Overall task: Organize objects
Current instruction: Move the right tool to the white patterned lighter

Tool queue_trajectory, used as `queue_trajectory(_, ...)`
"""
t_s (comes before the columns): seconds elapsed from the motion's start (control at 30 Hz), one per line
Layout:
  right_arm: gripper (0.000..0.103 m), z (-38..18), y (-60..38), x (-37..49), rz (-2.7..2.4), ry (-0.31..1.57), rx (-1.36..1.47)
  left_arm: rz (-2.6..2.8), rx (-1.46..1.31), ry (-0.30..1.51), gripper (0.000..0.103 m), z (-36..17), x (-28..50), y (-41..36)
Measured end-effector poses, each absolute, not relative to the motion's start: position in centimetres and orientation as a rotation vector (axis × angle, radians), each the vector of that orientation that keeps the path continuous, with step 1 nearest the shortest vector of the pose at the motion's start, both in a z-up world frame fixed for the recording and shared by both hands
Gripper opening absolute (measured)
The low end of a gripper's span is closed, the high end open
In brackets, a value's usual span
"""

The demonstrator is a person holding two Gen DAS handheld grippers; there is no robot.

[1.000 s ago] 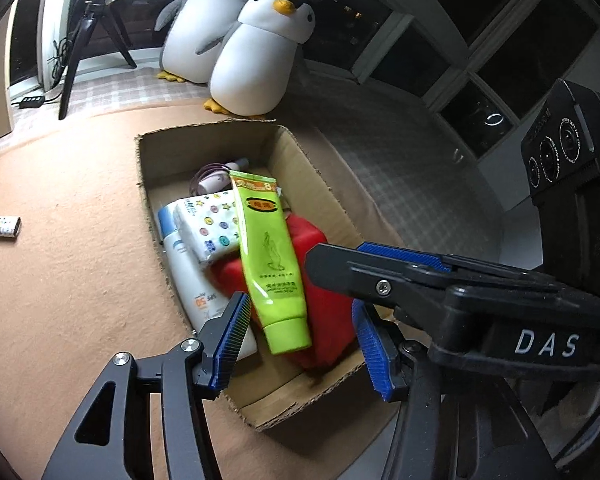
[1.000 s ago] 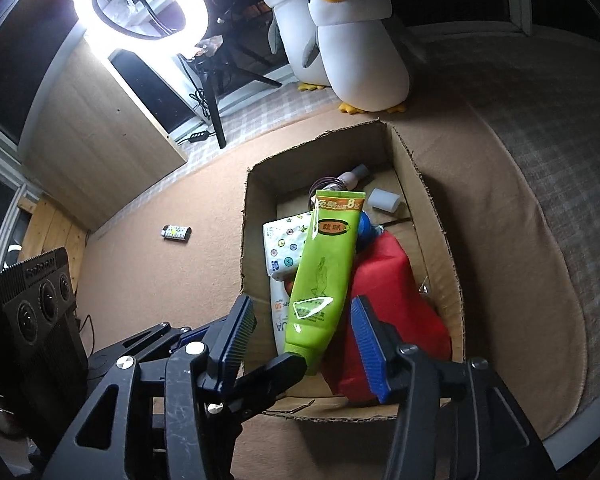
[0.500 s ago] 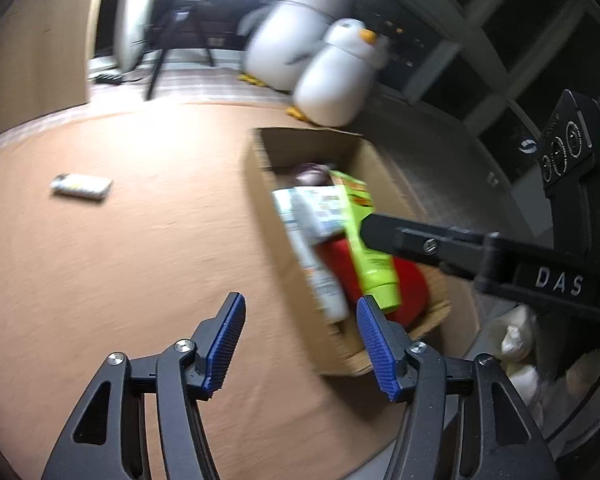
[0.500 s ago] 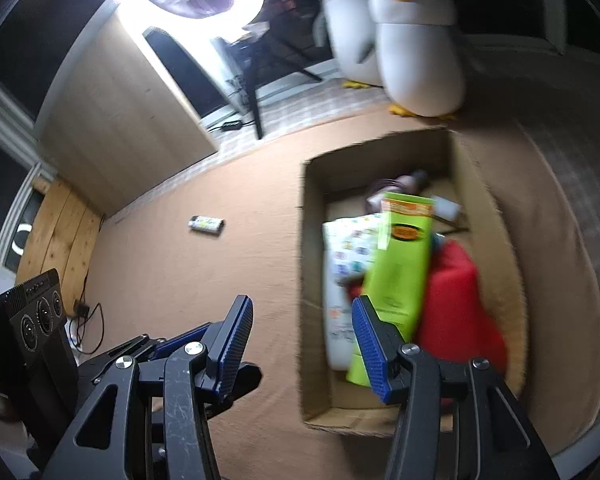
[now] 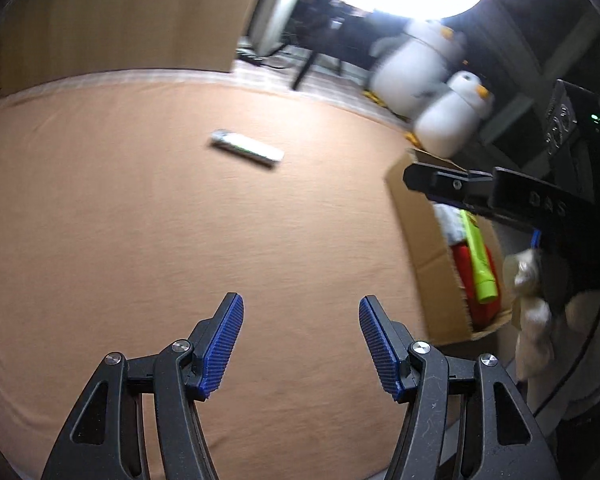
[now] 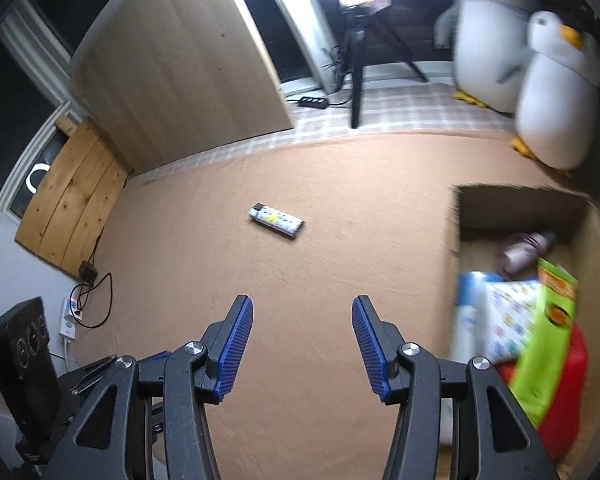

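A small white lighter (image 5: 247, 149) lies alone on the tan cloth, far ahead of both grippers; it also shows in the right wrist view (image 6: 276, 220). A cardboard box (image 6: 518, 212) at the right holds a green tube (image 6: 546, 340), a red pouch (image 6: 572, 396), a patterned white pack (image 6: 508, 316) and a small bottle (image 6: 528, 250). The box also shows in the left wrist view (image 5: 428, 248). My left gripper (image 5: 300, 344) is open and empty above the cloth. My right gripper (image 6: 302, 346) is open and empty, left of the box.
Two plush penguins (image 6: 548, 92) stand behind the box. A ring light on a tripod (image 6: 358, 64) and a wooden panel (image 6: 180, 68) stand at the back. A wooden board (image 6: 72, 196) and cables (image 6: 92, 300) are at the left.
Both grippers have swung left, away from over the box and toward the bare cloth. The lighter has come nearer the middle of both views. Both stay open and empty.
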State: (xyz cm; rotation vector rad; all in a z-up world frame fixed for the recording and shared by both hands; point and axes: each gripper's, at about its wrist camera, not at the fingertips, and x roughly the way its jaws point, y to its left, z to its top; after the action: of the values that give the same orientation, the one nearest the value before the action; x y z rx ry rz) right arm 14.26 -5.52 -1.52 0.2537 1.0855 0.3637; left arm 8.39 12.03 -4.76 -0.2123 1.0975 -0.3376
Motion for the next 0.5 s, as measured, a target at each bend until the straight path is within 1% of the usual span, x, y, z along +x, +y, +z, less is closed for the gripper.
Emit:
queue_trajectory(0.23,0.048,-3.5,-1.4,18.8,0.431,1.144,0.211,-0.268,-0.254,1.092,0.064,-5.0,7.6,17.5)
queue_trajectory(0.5,0.048,-6.1,1.3,23.8,0.433,1.179,0.162,-0.21,-0.289,1.109,0.064,-5.9,7.0,21.0)
